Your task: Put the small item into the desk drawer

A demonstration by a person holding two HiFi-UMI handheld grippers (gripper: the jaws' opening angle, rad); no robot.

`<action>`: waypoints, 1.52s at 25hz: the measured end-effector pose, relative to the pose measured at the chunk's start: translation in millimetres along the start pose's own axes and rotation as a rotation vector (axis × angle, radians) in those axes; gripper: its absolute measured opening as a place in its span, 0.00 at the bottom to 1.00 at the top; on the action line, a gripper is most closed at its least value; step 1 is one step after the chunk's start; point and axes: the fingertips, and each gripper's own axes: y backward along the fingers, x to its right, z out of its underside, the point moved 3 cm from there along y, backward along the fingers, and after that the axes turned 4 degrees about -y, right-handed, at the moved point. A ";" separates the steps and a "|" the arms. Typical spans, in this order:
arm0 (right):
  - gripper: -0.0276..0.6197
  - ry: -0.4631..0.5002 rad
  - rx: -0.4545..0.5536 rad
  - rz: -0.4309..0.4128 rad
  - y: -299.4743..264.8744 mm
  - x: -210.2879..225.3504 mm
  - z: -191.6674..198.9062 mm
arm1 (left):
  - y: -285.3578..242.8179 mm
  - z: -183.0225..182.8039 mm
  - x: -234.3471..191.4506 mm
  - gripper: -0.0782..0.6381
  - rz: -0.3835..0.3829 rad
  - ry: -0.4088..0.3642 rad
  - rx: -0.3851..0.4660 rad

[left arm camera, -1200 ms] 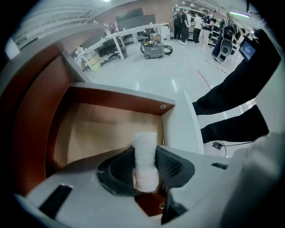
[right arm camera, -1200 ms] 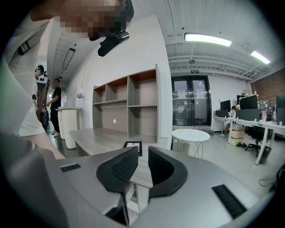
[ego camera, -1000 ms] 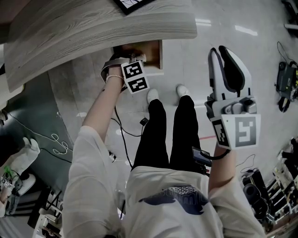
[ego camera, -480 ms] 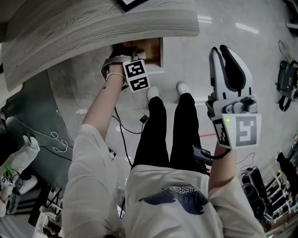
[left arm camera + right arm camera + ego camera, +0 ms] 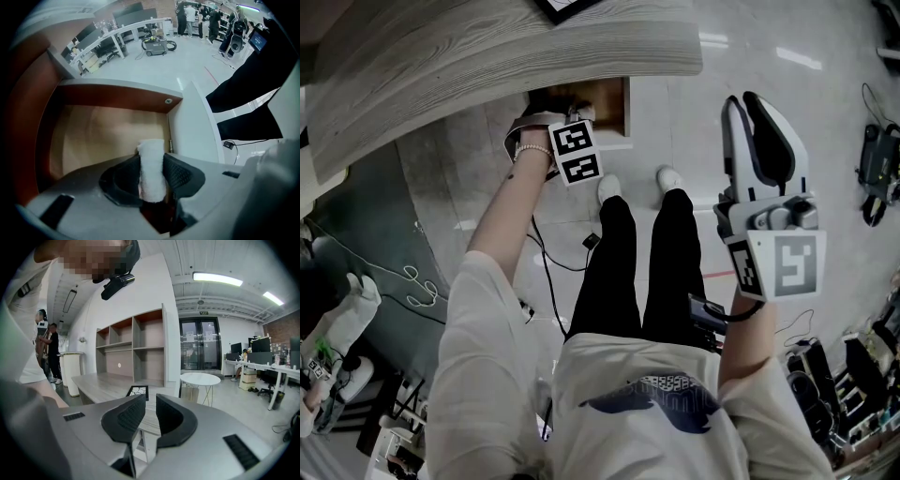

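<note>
The small item is a white fuzzy roll (image 5: 151, 168). My left gripper (image 5: 151, 165) is shut on it, and its upper end sticks out past the black pads (image 5: 180, 174). It hangs over the open wooden drawer (image 5: 93, 133), whose inside looks bare. In the head view the left gripper (image 5: 546, 120) reaches under the grey desk top (image 5: 487, 56) into that drawer (image 5: 605, 98). My right gripper (image 5: 757, 117) is held up at the right, away from the desk. Its jaws (image 5: 150, 409) stand a narrow gap apart with nothing between them.
The drawer's white front (image 5: 194, 126) runs along its right side. The person's black-clad legs (image 5: 642, 272) and white shoes stand just before the drawer. Cables (image 5: 548, 272) lie on the floor. A framed black pad (image 5: 567, 7) lies on the desk top.
</note>
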 end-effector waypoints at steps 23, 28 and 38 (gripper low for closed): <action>0.14 -0.017 -0.007 0.004 7.0 -0.6 8.8 | 6.0 -4.1 10.0 0.33 0.152 0.052 0.029; 0.14 -0.018 -0.006 0.001 7.4 -1.3 8.6 | 7.3 -4.7 10.2 0.33 0.151 0.051 0.027; 0.14 -0.034 0.003 -0.012 8.6 -9.5 6.8 | 20.5 -5.2 6.4 0.34 0.132 0.050 0.040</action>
